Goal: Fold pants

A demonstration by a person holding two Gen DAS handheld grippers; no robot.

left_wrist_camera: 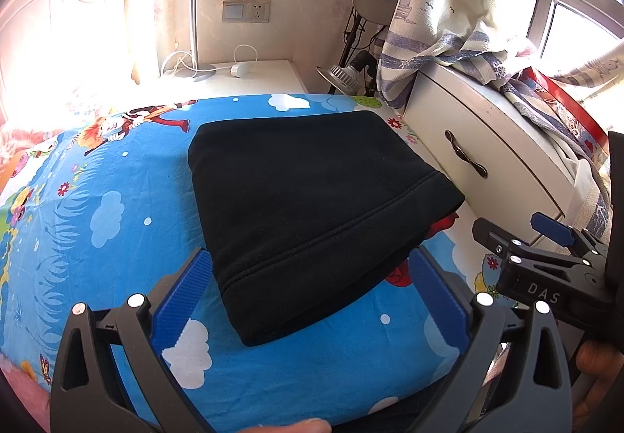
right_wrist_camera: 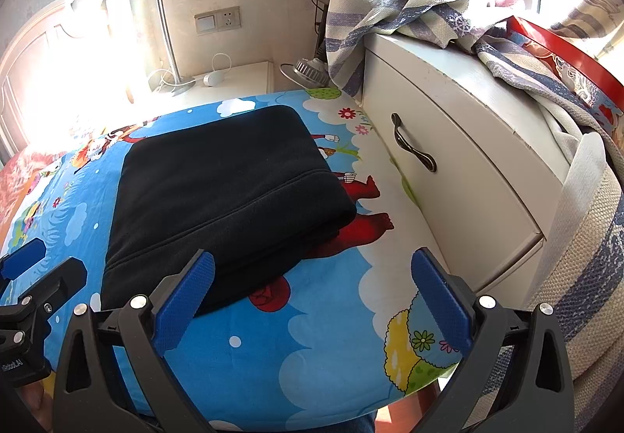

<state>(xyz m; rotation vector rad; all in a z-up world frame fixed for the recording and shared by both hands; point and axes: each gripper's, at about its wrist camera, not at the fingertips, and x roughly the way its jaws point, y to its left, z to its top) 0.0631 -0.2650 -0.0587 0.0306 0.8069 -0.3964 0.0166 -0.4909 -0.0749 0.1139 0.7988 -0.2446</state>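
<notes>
Folded black pants [left_wrist_camera: 312,214] lying flat on a bed covered by a blue cartoon-print sheet [left_wrist_camera: 117,199]. The bundle forms a compact rectangle; its stitched waistband edge runs along the near right side, and one rounded corner points toward the viewer. The pants' far right corner lies near the white drawer cabinet [left_wrist_camera: 487,144] that borders the bed on the right, with a strip of bare sheet between them. Open sheet surrounds the bundle on its left and near sides.

Left hand-held gripper [left_wrist_camera: 312,292]: blue-padded fingers spread wide, hovering at the near edge of the pants; the near corner of the bundle appears between the fingers, and neither pad visibly presses the fabric.

Right hand-held gripper [right_wrist_camera: 312,296]: fingers likewise spread apart, holding nothing, positioned above the sheet to the right of the bundle's near corner. Its left finger overlaps the pants' edge in view; contact cannot be determined.

Background: nightstand [right_wrist_camera: 234,78] beyond the bed's far edge, carrying a lamp base and white cable; striped curtain [right_wrist_camera: 390,4] draped over the cabinet top.
</notes>
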